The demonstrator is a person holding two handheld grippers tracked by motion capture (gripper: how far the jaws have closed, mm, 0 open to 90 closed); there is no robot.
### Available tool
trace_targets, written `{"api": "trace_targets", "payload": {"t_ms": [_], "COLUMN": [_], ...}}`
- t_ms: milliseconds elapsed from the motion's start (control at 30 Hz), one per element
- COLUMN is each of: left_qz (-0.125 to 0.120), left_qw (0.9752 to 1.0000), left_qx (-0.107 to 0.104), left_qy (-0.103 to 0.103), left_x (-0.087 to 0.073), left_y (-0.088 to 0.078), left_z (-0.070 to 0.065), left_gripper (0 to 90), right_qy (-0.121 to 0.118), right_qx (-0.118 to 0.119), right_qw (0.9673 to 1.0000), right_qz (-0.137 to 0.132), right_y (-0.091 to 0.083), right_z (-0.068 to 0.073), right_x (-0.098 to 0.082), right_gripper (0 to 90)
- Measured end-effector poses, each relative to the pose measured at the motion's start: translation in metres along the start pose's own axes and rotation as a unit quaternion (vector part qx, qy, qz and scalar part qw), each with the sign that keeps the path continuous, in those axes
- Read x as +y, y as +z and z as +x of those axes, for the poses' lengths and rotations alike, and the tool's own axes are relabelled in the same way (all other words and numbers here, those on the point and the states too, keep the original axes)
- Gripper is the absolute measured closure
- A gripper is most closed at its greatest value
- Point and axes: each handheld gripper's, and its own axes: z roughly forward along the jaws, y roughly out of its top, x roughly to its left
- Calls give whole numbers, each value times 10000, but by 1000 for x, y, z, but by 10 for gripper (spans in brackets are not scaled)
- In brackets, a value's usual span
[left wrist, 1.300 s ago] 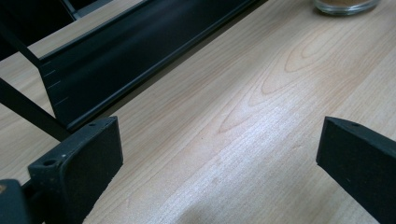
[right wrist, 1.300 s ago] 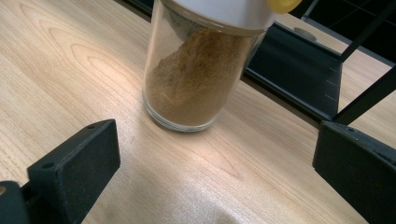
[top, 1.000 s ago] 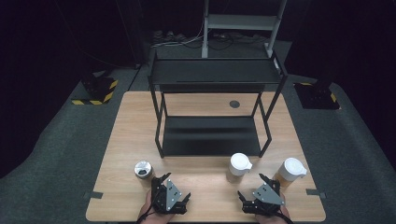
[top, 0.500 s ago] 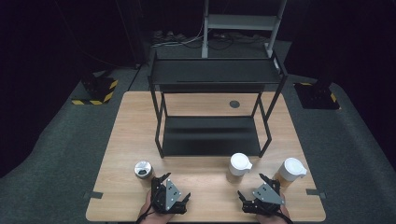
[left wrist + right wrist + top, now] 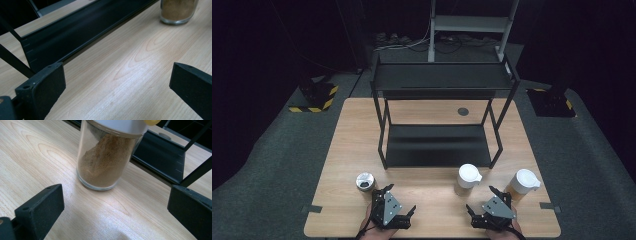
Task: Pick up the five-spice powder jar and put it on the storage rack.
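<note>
Three jars stand near the table's front. A small jar (image 5: 365, 181) with dark contents is at the left. A white-lidded jar of brown powder (image 5: 468, 177) (image 5: 106, 157) is in the middle, and another white-lidded jar (image 5: 523, 183) is at the right. My left gripper (image 5: 400, 200) (image 5: 117, 75) is open just right of the small jar, low over bare wood. My right gripper (image 5: 481, 199) (image 5: 115, 200) is open and faces the middle jar, a short way in front of it. The middle jar (image 5: 178, 11) also shows far off in the left gripper view.
A black two-tier metal rack (image 5: 439, 112) stands mid-table behind the jars; its lower shelf edge (image 5: 82, 30) and a leg (image 5: 197, 171) lie close ahead of the grippers. A round dark mark (image 5: 463, 111) is on the wooden table (image 5: 347, 150) behind the rack.
</note>
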Motion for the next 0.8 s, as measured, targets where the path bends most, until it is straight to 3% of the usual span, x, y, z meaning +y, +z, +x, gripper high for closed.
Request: {"api": "trace_targets", "payload": {"t_ms": [467, 800], "left_qz": [-351, -544], "left_qw": [9992, 9981], "left_qx": [-60, 24], "left_qy": [-162, -274], "left_x": [5, 7], "left_y": [-17, -30], "left_z": [6, 13], "left_gripper": [5, 5], "right_qy": [-21, -49], "right_qx": [-4, -6], "right_qw": [10000, 10000], "right_qz": [-4, -4], "right_y": [0, 0], "right_z": [1, 1], "right_x": [0, 0], "right_gripper": [0, 0]}}
